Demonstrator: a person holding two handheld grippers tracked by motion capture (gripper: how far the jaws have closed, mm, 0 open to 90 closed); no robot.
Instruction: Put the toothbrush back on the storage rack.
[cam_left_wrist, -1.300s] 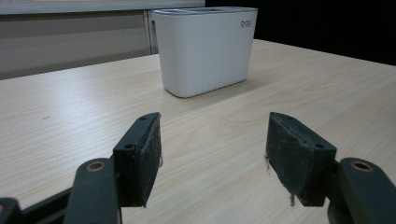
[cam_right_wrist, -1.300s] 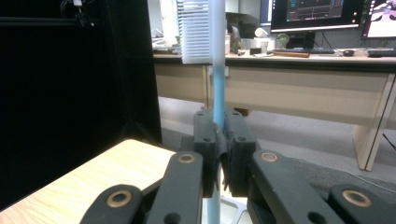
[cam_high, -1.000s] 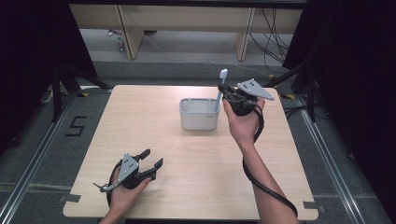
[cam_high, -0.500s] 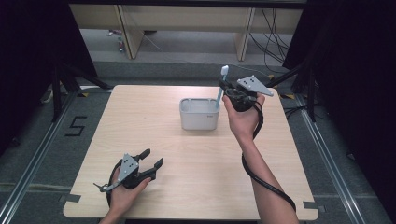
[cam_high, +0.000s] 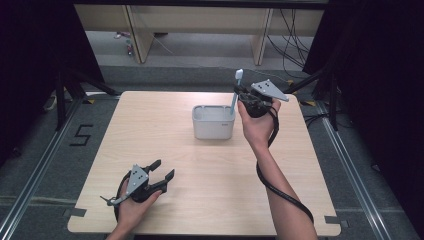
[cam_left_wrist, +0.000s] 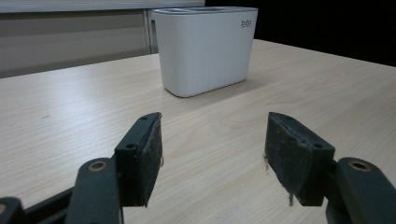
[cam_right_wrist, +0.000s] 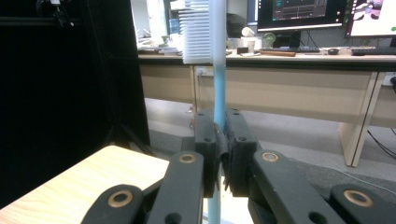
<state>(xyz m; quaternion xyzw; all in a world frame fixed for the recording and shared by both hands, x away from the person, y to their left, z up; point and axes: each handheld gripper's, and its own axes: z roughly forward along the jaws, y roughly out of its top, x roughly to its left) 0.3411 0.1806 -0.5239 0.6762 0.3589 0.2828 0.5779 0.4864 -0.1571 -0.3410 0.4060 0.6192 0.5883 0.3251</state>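
Two grippers, one toothbrush poised over the holder

Nearest the person, the left gripper (cam_high: 162, 176) is rested low on the pale wooden surface (cam_high: 210, 170), its jaws spread with nothing between them. From its own view the bare pads (cam_left_wrist: 149, 154) are seen pointing towards the white holder (cam_left_wrist: 205, 49), which stands well apart from them.

Farther off, the right gripper (cam_high: 243, 93) is held up just beside the holder's (cam_high: 213, 122) right end. Its jaws are pressed together on the light blue toothbrush (cam_high: 235, 92), pinched partway along the handle, with the white bristle head (cam_right_wrist: 196, 30) uppermost and the handle close to upright, slightly tilted.

The step in hand is judged to be the lowering of the toothbrush into the holder. It would be done well if the handle's lower end were first brought squarely over the opening, the brush kept near vertical, and the descent made slowly so that the rim is not struck and the light holder is not pushed across the surface. Release would best be left until the tip is well inside.

Whether the lower tip has already passed the rim cannot be told for certain; it is possibly just at it. The holder's inner divisions are hard to make out from above, and the tip of the brush is cut off in the right gripper view.
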